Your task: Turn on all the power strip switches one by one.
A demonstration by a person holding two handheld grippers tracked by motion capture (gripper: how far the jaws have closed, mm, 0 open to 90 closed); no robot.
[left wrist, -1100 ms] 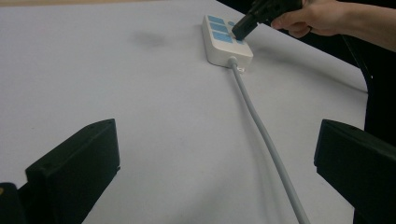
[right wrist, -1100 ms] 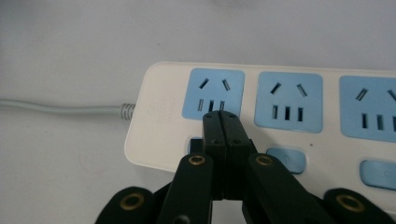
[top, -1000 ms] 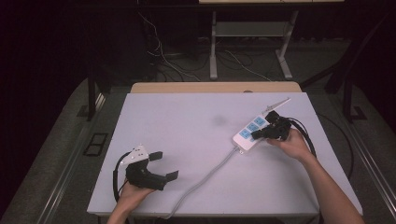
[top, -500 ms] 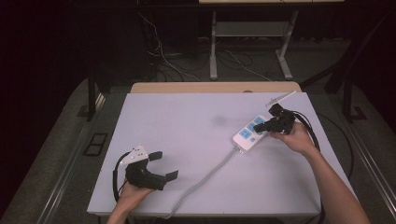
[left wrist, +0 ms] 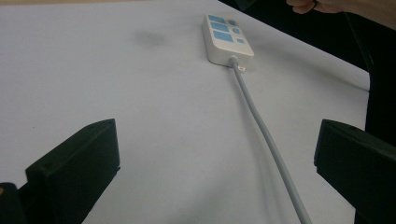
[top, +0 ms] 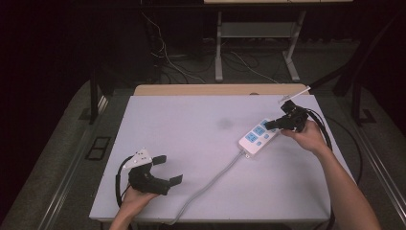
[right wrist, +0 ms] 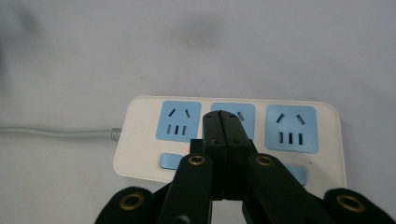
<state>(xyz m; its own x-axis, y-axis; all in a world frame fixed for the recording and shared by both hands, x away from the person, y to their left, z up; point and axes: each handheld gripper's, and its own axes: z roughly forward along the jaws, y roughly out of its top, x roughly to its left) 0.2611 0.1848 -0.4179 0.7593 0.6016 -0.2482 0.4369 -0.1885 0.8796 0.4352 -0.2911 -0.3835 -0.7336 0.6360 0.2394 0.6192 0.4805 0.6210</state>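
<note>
Item: white plastic power strip [top: 257, 135] with three blue socket panels and a grey cord [top: 210, 178], lying flat at the right of the white table [top: 191, 124]. Right gripper [right wrist: 224, 122]: jaws pressed together, empty, tips poised over the middle socket, near the blue switches. Left gripper [top: 165, 168]: jaws spread wide, idle at the near-left edge. Status: pressing apparently underway; whether a switch is pushed cannot be told.

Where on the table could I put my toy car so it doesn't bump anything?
The widest bare patch is the table's far left, beyond the left gripper. Near right, past the grey cable, is free too. It's crowded by the power strip and right gripper.
</note>
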